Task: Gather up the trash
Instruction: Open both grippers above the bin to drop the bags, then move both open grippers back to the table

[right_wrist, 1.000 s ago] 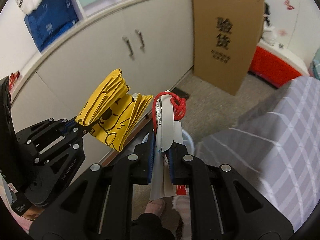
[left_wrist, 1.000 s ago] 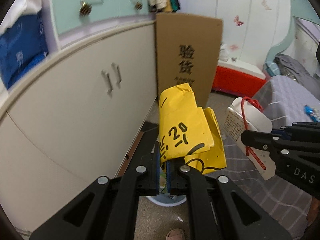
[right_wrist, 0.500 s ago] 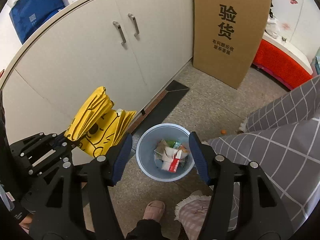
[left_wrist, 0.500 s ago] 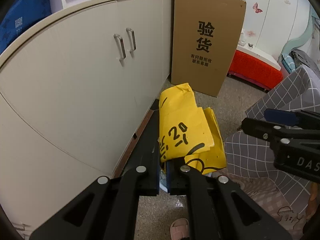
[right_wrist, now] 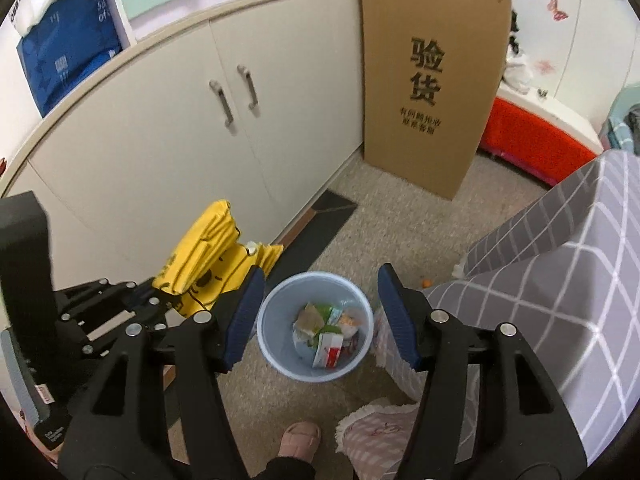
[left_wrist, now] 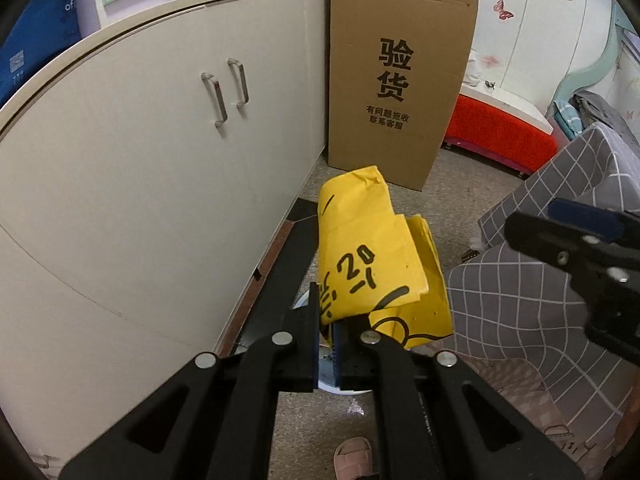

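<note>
My left gripper point(left_wrist: 328, 320) is shut on a folded yellow paper bag point(left_wrist: 372, 260) with black print. It holds the bag in the air, to the left of a light blue trash bin point(right_wrist: 280, 344). The bag point(right_wrist: 216, 256) and the left gripper point(right_wrist: 160, 300) also show in the right wrist view. My right gripper point(right_wrist: 320, 312) is open and empty, straight above the bin. Several pieces of trash point(right_wrist: 326, 330) lie inside the bin, among them a white packet with red print. In the left wrist view the bin point(left_wrist: 344, 386) is mostly hidden behind the bag and the fingers.
White cabinet doors point(right_wrist: 192, 136) run along the left. A tall cardboard box point(right_wrist: 432, 80) leans at the back. A grey checked bed cover point(right_wrist: 560, 288) fills the right. A red base point(right_wrist: 532, 140) lies behind. My slippered foot point(right_wrist: 300, 436) and a pink mat point(right_wrist: 380, 432) are below the bin.
My right gripper opened and the white tag with red string dropped into the bin. Both views tilted down towards the floor. The left gripper still holds the yellow bag.
</note>
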Available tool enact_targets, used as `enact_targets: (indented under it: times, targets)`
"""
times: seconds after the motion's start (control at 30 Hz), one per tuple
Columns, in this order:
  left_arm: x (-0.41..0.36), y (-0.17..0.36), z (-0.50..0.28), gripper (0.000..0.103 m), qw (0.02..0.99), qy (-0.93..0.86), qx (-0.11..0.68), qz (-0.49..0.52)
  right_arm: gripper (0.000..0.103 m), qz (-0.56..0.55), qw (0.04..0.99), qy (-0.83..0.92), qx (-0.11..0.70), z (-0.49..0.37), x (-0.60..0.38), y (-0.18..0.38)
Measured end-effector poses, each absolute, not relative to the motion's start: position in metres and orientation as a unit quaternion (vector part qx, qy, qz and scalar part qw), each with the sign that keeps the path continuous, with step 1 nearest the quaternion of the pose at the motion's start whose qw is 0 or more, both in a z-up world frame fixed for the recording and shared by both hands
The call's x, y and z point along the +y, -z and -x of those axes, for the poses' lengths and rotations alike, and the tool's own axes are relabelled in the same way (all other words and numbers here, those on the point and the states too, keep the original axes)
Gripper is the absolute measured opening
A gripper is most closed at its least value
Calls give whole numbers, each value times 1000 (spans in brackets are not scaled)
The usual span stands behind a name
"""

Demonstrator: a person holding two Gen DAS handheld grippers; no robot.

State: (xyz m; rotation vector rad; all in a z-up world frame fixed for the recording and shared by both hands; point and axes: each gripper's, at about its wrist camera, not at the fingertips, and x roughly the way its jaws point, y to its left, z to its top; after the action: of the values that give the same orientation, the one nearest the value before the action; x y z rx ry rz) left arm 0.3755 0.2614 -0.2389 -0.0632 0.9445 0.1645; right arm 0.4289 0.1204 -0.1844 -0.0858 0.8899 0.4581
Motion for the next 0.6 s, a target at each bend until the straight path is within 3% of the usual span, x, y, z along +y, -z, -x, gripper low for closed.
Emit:
enact_targets:
  times: [0.17, 0.27, 0.3, 0.33, 0.37, 0.6]
  targets:
    - [254, 233, -387, 5, 887, -71, 455, 35, 60, 30, 906, -201, 372, -422, 107, 163]
    - [251, 228, -395, 11, 885, -57, 459, 47, 61, 10, 916, -196, 349, -418, 97, 152]
    - [252, 227, -397, 32, 884, -62, 461, 52, 61, 8, 919, -194, 344, -416, 94, 149]
    - [253, 226, -399, 62, 882, -71, 463, 58, 61, 5, 920, -194, 342, -416, 92, 146]
    - [255, 224, -399, 72, 883, -77, 459, 66, 61, 1, 921, -193, 339, -415, 89, 142]
    - [246, 200, -383, 74, 897, -95, 428, 52, 62, -12, 923, -192, 333, -407, 72, 124]
